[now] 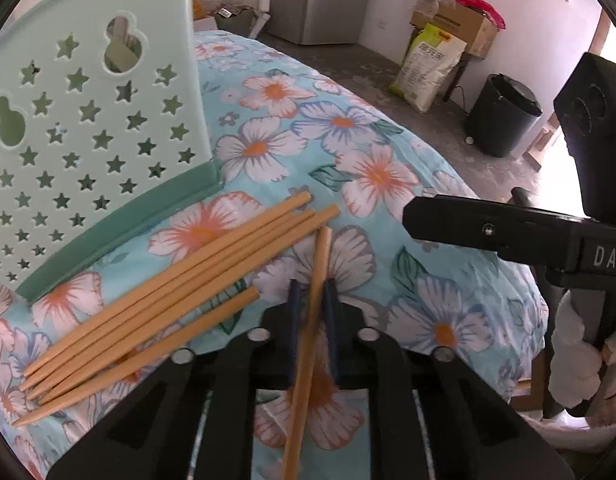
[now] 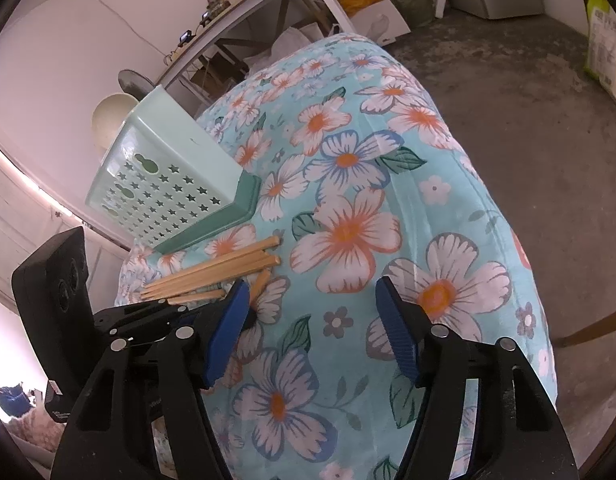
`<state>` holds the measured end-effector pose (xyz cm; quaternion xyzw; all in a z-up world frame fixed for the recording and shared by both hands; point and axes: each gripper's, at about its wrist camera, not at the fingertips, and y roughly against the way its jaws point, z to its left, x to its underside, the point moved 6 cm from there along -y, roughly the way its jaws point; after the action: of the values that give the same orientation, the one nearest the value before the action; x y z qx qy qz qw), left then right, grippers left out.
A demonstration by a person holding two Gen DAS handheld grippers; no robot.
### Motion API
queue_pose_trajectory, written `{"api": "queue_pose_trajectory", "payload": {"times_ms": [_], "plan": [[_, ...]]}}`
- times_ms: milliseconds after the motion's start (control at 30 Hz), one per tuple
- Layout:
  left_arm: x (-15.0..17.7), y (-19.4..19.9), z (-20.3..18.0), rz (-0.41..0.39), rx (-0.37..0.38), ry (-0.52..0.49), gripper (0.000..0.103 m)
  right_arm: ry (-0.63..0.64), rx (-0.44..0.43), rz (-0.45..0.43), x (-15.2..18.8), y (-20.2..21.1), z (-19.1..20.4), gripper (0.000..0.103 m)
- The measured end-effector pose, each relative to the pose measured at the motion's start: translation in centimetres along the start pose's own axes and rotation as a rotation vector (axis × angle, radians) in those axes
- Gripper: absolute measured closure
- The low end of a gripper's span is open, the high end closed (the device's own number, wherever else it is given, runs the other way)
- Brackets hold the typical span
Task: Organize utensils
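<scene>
My left gripper (image 1: 313, 292) is shut on one wooden chopstick (image 1: 308, 336), which runs lengthwise between the blue pads just above the floral cloth. Several more chopsticks (image 1: 176, 288) lie in a loose bundle to its left, in front of a mint-green utensil holder (image 1: 88, 136) with star-shaped holes. In the right wrist view the holder (image 2: 168, 184) stands at the table's left edge with the chopsticks (image 2: 216, 272) in front of it. My right gripper (image 2: 312, 320) is open and empty above the cloth, right of the left gripper (image 2: 148, 320).
The table is covered by a light-blue floral cloth (image 1: 348, 160). The right gripper's black finger (image 1: 488, 228) reaches in at the right of the left wrist view. A black bin (image 1: 502, 116), a rice sack (image 1: 428, 68) and boxes stand on the floor beyond.
</scene>
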<state>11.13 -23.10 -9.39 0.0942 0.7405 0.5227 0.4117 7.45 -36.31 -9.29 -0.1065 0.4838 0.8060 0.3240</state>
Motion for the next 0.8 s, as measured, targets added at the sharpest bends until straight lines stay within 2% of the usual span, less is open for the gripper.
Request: {"api": "queue_pose_trajectory", "payload": {"times_ms": [167, 367, 467, 567, 667, 800], "plan": [[0.5, 1.6, 1.0, -0.017, 0.026, 0.077, 0.097, 0.029, 0.004, -0.012, 0.0, 0.5, 0.5, 0.047], [1.8, 7.6, 4.1, -0.159, 0.033, 0.23, 0.097, 0.134, 0.016, -0.022, -0.3, 0.9, 2.6, 0.051], [3.3, 10.7, 7.1, -0.234, 0.028, 0.344, 0.097, 0.237, 0.015, -0.033, -0.4, 0.9, 4.9, 0.051], [6.0, 14.2, 11.4, -0.317, -0.016, 0.487, 0.097, 0.343, -0.012, -0.037, -0.2, 0.2, 7.8, 0.051], [8.9, 16.5, 15.0, -0.367, -0.054, 0.62, 0.097, 0.492, -0.058, -0.036, 0.6, -1.2, 11.7, 0.051], [11.8, 18.2, 18.0, -0.406, -0.09, 0.727, 0.097, 0.696, -0.098, -0.019, 2.6, -3.6, 16.6, 0.051]]}}
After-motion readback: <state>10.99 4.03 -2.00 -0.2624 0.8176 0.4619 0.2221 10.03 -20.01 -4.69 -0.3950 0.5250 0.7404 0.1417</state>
